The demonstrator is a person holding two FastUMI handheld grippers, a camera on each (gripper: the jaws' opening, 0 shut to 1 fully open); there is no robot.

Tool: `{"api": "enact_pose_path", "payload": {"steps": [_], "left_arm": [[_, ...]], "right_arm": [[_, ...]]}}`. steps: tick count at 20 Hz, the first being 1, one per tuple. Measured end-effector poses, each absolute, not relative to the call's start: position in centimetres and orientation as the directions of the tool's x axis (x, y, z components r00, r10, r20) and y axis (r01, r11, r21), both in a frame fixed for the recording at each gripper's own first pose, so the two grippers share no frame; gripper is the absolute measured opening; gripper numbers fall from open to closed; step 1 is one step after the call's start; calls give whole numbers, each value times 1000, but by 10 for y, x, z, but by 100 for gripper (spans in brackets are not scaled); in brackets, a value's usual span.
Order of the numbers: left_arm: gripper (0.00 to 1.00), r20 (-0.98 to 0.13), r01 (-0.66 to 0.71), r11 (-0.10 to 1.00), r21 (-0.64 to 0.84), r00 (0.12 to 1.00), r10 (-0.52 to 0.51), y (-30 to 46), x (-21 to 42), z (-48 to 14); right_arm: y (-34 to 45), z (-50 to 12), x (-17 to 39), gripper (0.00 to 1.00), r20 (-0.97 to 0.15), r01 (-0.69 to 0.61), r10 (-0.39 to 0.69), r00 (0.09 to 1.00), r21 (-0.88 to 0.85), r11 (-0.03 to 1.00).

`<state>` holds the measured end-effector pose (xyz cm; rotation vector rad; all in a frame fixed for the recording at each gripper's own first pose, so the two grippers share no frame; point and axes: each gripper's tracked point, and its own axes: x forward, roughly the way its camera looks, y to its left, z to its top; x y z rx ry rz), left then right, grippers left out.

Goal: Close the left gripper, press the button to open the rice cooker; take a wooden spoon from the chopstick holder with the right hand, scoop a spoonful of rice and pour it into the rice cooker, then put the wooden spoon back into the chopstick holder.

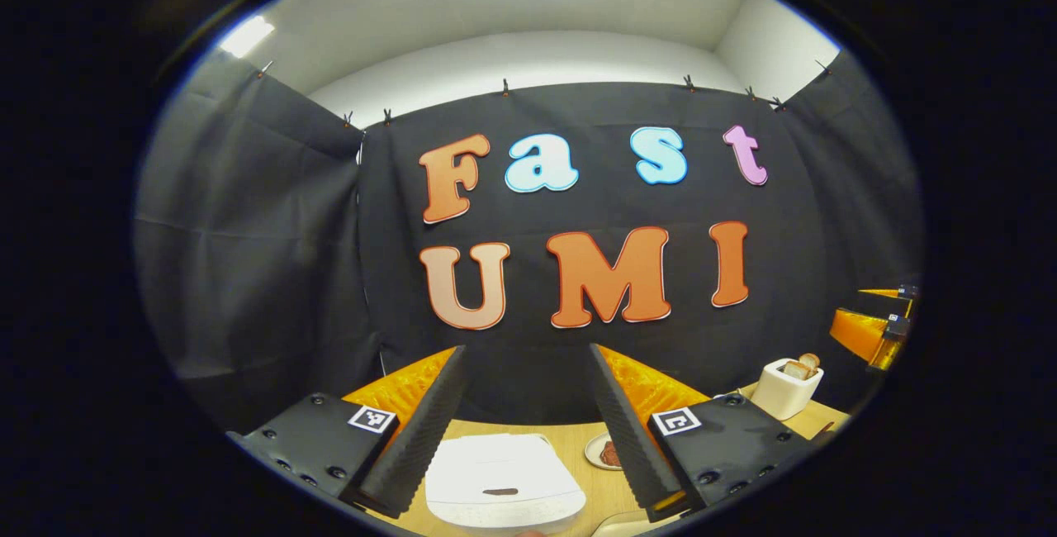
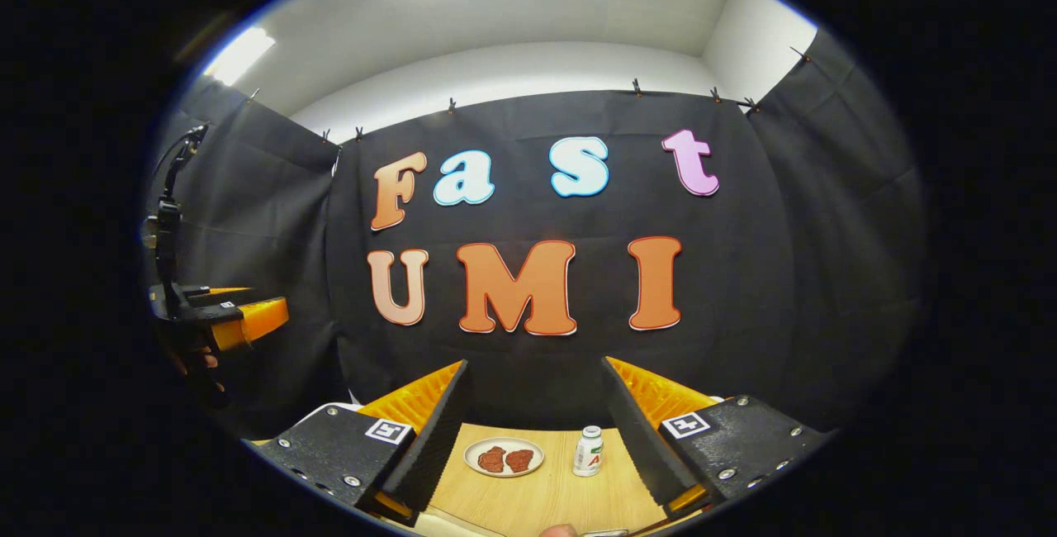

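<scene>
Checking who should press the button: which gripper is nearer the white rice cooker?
Left. The left gripper hovers open just above the white rice cooker, which lies between its fingers; the right gripper faces a plate and bottle off to the side.

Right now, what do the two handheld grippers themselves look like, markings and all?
Each gripper, left gripper and right gripper, has two wedge-shaped fingers with ridged inner pads, backed by ribbed orange plastic. Both sit on black screwed-down carriage blocks, each carrying a square black-and-white marker tag. In the right gripper view, the left one appears from the side, with a thin black cable rising above it.
</scene>
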<state>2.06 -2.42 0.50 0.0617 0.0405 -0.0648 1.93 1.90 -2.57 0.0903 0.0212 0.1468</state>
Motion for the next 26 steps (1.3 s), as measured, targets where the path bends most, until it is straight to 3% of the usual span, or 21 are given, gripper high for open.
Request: {"api": "enact_pose_path", "payload": {"steps": [2,3,10,12,16,20,22,26], "left_arm": [[94,-22,76,996,52,997,-75,-28,10,4],[100,-16,79,996,45,997,-78,-31,5,4],[100,-14,76,994,77,997,-76,-33,-13,-8],[95,-57,54,996,75,997,-50,-28,-10,-18],[100,-58,66,998,21,996,-64,-26,-10,-12],[95,-15,40,998,43,999,-40,-22,-12,2],[100,-9,54,998,32,999,-54,-30,-13,1],[100,-27,52,998,33,998,-52,-28,-11,-4]], "right_arm": [[24,-25,15,94,-7,-150,150,989,72,986],[26,-25,13,94,-5,-154,154,988,68,986],[38,-24,5,95,-7,-171,172,985,73,983],[38,-26,5,95,-15,-170,171,985,68,983],[39,-22,2,94,-11,-172,173,985,58,983],[39,-16,-4,94,1,-165,165,986,52,985],[40,-16,-5,95,2,-166,166,986,45,985],[42,-18,-6,95,-9,-172,173,985,36,984]]}}
